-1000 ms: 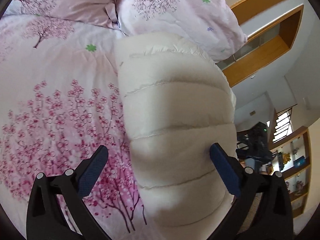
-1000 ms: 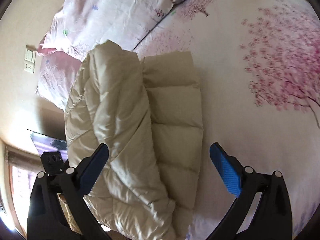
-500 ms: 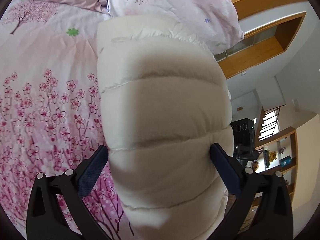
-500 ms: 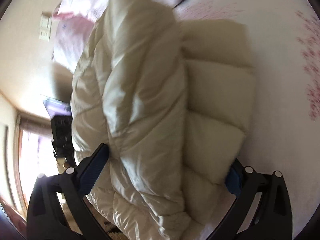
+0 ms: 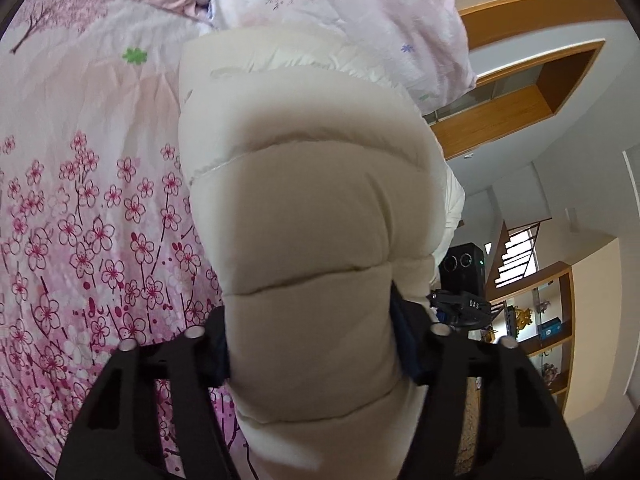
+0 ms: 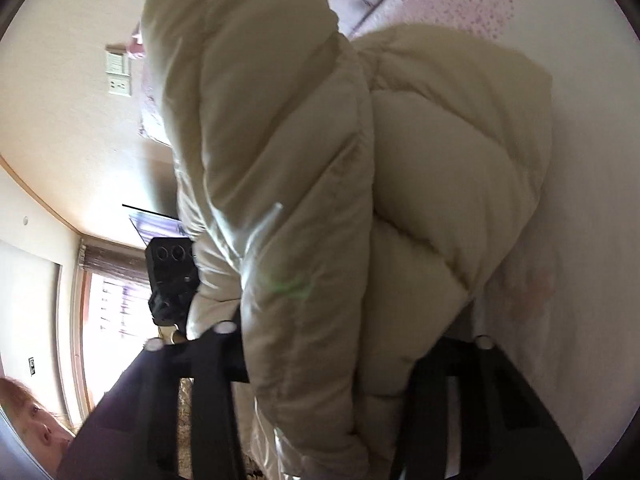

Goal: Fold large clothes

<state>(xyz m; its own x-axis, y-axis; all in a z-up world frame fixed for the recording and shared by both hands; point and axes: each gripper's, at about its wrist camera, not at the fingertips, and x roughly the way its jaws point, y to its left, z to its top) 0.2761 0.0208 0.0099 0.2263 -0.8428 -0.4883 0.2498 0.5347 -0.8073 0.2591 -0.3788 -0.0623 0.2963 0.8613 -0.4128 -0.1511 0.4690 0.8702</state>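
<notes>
We have the cream puffer jacket point(image 5: 316, 240) lying on the blossom-print bedspread point(image 5: 80, 220), its quilted bulk running away from us toward the pillow point(image 5: 340, 12) at the far end. A second ago both grippers stood wide open just short of its near edge; now both have pushed in and closed, so the fabric bulges between the fingers in each view. We read that as the grasp just being made, which should let us lift or turn the near part for the next fold.

Our left gripper point(image 5: 312, 344) pinches a padded panel at the near end, jaws drawn in tight against the stuffing on both sides, the blue pads almost buried. It points along the length of the jacket, low over the bed.

Our right gripper point(image 6: 340, 356) has come much closer as well: the jacket point(image 6: 280, 160) now fills its view, with the thick folded layer on the left and the flatter quilted part on the right. Its jaws are pressed into that bundle, though the pads are hidden, so we judge the hold from the squeezed cloth. Beyond the bed edge on the left we see a wall switch point(image 6: 118, 74) and a window point(image 6: 108, 304)
</notes>
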